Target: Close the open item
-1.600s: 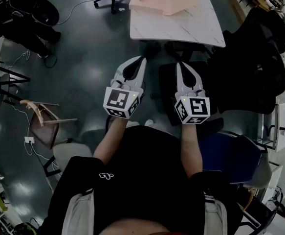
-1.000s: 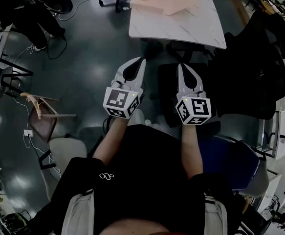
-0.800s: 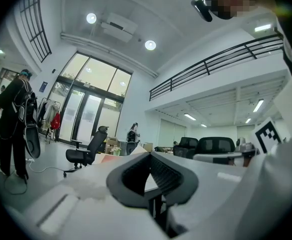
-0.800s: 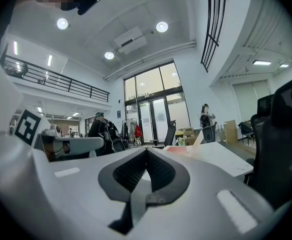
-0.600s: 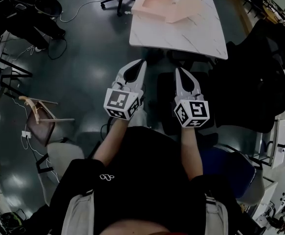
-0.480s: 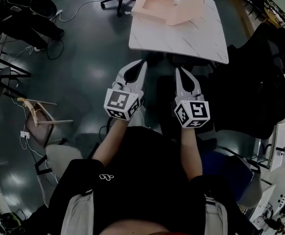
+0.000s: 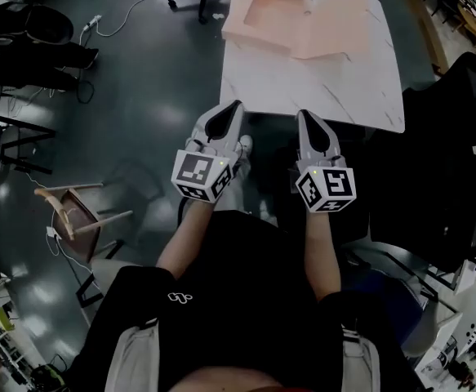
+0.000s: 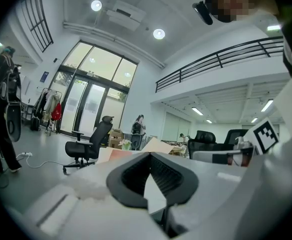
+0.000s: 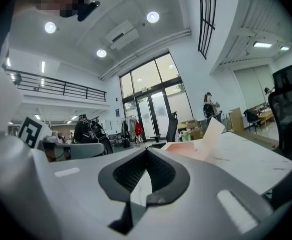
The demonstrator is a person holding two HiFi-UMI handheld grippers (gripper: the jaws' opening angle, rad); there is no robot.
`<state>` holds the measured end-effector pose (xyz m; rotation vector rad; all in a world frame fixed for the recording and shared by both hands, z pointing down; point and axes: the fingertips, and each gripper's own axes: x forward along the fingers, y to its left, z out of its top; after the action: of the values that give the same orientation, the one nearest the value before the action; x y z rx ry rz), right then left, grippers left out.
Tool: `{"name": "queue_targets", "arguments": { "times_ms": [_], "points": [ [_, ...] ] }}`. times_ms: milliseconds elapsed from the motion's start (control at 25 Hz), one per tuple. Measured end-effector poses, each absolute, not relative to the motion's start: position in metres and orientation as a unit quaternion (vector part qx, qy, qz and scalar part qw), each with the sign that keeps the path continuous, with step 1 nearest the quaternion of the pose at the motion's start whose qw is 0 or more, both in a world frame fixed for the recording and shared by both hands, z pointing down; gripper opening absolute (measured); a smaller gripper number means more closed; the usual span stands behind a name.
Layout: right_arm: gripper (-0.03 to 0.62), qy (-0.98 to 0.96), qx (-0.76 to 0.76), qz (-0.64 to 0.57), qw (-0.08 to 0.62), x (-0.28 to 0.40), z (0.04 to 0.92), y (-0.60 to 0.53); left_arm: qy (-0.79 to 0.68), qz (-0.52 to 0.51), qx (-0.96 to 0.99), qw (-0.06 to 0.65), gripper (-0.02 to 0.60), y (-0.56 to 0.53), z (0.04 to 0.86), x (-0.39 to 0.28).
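At the near edge of a white table (image 7: 319, 88), the left gripper (image 7: 234, 106) and the right gripper (image 7: 303, 114) point forward side by side, each with its jaws pressed together and nothing between them, as both gripper views (image 8: 148, 155) (image 9: 147, 152) confirm. Ahead of them, across a bare stretch of tabletop, a pink box (image 7: 266, 11) sits open at the table's far side, well apart from both tools. Its tray lies roughly ahead of the left gripper, while its lid (image 7: 331, 21) spreads off the tray's right side, more in line with the right gripper. That makes the right gripper the likelier one to reach the lid and swing it leftward over the tray. From the gripper views the lid (image 9: 213, 131) appears to rise at a slant rather than lie flat, though how steeply is hard to read at this range. Both arms must extend well forward over the table before any contact.
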<state>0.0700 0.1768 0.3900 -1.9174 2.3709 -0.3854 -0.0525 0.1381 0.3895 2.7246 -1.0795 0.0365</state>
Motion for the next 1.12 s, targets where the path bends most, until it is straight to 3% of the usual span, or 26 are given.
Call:
{"name": "queue_targets", "arguments": {
  "times_ms": [560, 680, 920, 1120],
  "points": [
    [0.005, 0.742, -0.658, -0.133, -0.002, 0.097, 0.379, -0.027, -0.322, 0.012, 0.938, 0.126, -0.002, -0.084, 0.386, -0.028],
    [0.043, 0.736, -0.662, -0.142, -0.005, 0.103, 0.381, -0.044, -0.314, 0.01, 0.939, 0.142, -0.002, -0.1, 0.392, -0.023],
    [0.056, 0.716, -0.681, -0.154, -0.012, 0.12, 0.388, -0.057, -0.292, 0.01, 0.943, 0.156, -0.002, -0.119, 0.397, -0.006],
    [0.124, 0.678, -0.718, -0.159, -0.007, 0.156, 0.393, -0.051, -0.268, 0.025, 0.95, 0.158, -0.002, -0.124, 0.401, 0.019]
  ]
}}
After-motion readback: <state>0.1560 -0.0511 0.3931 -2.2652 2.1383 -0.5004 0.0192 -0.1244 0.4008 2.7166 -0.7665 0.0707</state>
